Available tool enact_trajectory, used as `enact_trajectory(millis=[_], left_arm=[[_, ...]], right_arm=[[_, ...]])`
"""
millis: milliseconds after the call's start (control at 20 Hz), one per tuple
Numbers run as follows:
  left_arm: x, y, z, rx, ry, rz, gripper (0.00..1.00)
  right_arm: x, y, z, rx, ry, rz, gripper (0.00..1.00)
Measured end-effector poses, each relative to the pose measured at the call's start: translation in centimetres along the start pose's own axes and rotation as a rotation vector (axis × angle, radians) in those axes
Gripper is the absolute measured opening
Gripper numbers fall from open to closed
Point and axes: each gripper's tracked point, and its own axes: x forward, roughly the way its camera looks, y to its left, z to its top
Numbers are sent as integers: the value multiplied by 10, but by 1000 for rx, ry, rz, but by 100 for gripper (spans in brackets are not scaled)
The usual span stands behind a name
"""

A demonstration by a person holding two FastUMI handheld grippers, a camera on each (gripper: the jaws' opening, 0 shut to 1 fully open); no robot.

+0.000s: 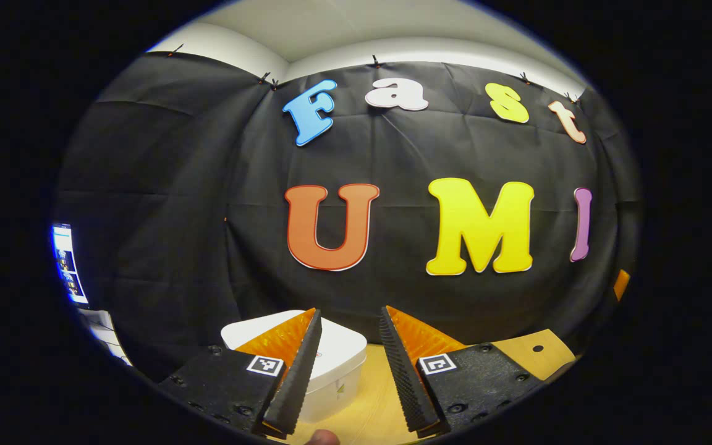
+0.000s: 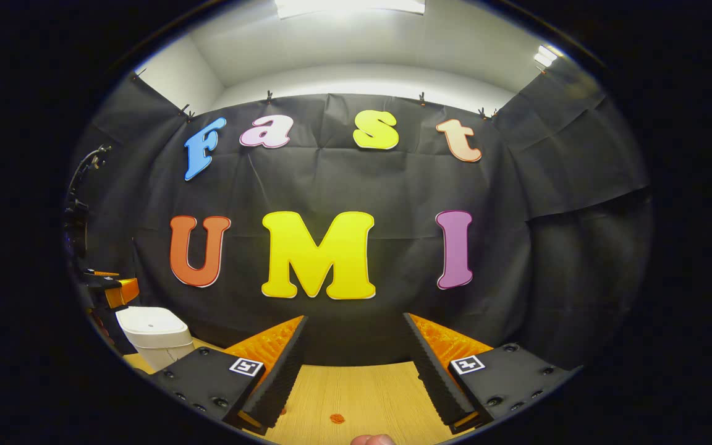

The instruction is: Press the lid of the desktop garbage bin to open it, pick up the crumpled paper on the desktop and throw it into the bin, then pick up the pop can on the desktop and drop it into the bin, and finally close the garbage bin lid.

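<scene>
The white desktop bin (image 1: 337, 361) stands on the wooden table with its lid down, just beyond my left gripper (image 1: 350, 312) and partly behind its left finger. That gripper is open, with nothing between the fingers. In the right gripper view the same bin (image 2: 152, 337) sits at the far left. The left gripper (image 2: 115, 289) hovers just above and behind it. My right gripper (image 2: 355, 318) is open over bare table, well to the right of the bin, and holds nothing.
A small orange scrap (image 2: 336, 418) lies on the wooden tabletop (image 2: 356, 389) near the right gripper. A tan board with a hole (image 1: 535, 352) lies at the table's right side. A lit screen (image 1: 65, 266) stands far left. Black cloth closes the back.
</scene>
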Motion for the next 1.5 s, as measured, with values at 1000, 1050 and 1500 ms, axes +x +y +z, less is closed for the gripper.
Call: enact_trajectory(millis=[1000, 1050, 1500], left_arm=[[66, 46, -84, -38, 235, 183, 3], [67, 46, -89, -42, 251, 188, 3], [67, 45, -118, -88, 314, 209, 3]], right_arm=[[7, -23, -3, -51, 20, -27, 92], [7, -25, -4, -54, 21, -30, 92], [15, -29, -19, -64, 50, -45, 92]])
